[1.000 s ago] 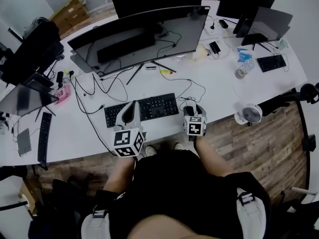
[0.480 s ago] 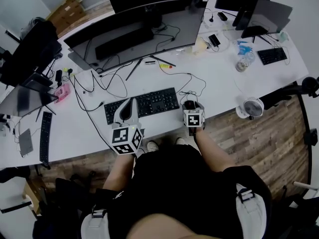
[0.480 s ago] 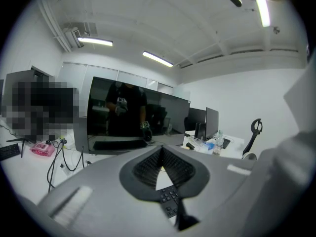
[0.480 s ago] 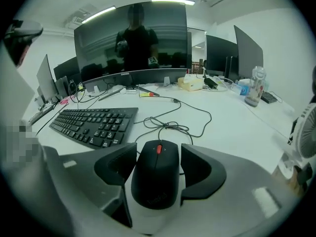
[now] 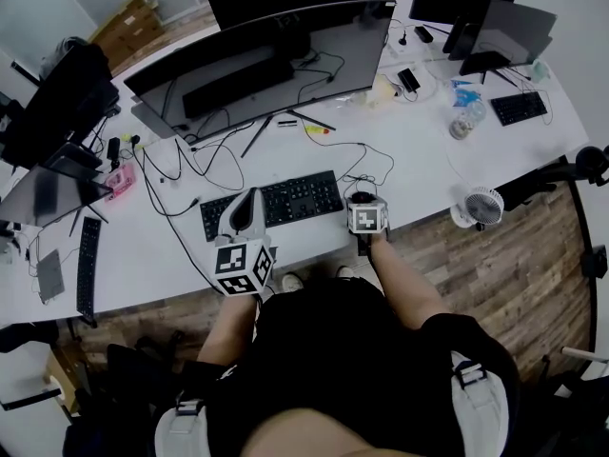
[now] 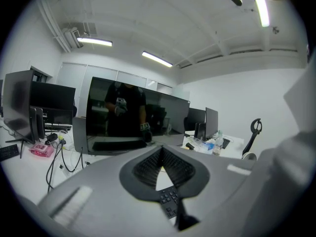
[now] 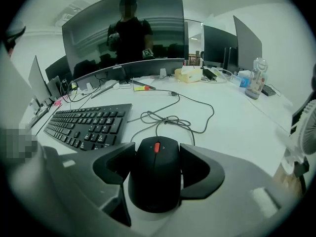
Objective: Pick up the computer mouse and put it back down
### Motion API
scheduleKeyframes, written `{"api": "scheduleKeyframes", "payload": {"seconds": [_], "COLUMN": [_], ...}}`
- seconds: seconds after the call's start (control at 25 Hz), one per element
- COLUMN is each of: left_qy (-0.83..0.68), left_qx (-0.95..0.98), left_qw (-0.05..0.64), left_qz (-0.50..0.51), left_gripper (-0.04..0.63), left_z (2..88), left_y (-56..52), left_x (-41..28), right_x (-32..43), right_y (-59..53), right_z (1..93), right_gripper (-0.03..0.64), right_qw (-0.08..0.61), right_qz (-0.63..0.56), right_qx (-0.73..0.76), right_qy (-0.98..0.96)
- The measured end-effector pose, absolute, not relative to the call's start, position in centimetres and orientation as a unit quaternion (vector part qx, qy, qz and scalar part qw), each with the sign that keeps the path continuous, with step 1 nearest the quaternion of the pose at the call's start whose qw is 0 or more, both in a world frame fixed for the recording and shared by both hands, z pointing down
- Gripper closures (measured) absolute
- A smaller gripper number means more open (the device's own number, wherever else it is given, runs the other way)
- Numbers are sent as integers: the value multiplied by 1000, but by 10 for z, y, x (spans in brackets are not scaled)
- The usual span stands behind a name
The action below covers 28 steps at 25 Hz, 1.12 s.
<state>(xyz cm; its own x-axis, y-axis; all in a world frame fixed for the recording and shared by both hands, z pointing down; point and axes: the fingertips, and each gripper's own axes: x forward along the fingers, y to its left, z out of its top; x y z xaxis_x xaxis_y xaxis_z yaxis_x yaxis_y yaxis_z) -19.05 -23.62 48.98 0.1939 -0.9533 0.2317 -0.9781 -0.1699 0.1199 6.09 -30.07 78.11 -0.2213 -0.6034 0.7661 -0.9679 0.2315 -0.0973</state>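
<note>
A black computer mouse [image 7: 154,177] with a red wheel lies on the white desk [image 7: 232,127], its cable [image 7: 173,118] coiled just beyond it. My right gripper [image 7: 158,151] straddles the mouse, one pad close on each side. Its jaws have just been opening with the mouse between them, and they stand open. From the head view only the mouse's [image 5: 363,198] far end shows above the right gripper [image 5: 364,204]. My left gripper [image 5: 251,198] hovers over the black keyboard's [image 5: 285,201] left half. The left gripper [image 6: 161,150] is shut and empty.
A wide curved monitor [image 5: 257,60] stands behind the keyboard [image 7: 86,125], with loose cables around its stand. A small white fan [image 5: 481,208] sits at the desk's front right edge. More monitors, a second keyboard [image 5: 519,106] and a bottle [image 7: 256,79] fill the right.
My right gripper has sunk toward the desk with the mouse between its jaws, and the jaws have spread. The left gripper has stayed where it was.
</note>
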Motion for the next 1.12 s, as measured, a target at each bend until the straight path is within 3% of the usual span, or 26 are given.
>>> {"api": "scheduleKeyframes", "payload": {"seconds": [0.32, 1.12], "left_qy": [-619, -613], "left_qx": [775, 781], "left_qw": [116, 117], "left_qz": [47, 39], "left_gripper": [541, 541], "left_z": [486, 486], "left_y": [-238, -245], "left_x": [-180, -179], "right_x": [60, 70], "right_y": [-299, -312], "right_z": [774, 488], "right_gripper": [350, 351], "right_qw": [327, 37], "right_qz": [274, 62], "right_qx": [530, 567], "right_qy": [-733, -820]}}
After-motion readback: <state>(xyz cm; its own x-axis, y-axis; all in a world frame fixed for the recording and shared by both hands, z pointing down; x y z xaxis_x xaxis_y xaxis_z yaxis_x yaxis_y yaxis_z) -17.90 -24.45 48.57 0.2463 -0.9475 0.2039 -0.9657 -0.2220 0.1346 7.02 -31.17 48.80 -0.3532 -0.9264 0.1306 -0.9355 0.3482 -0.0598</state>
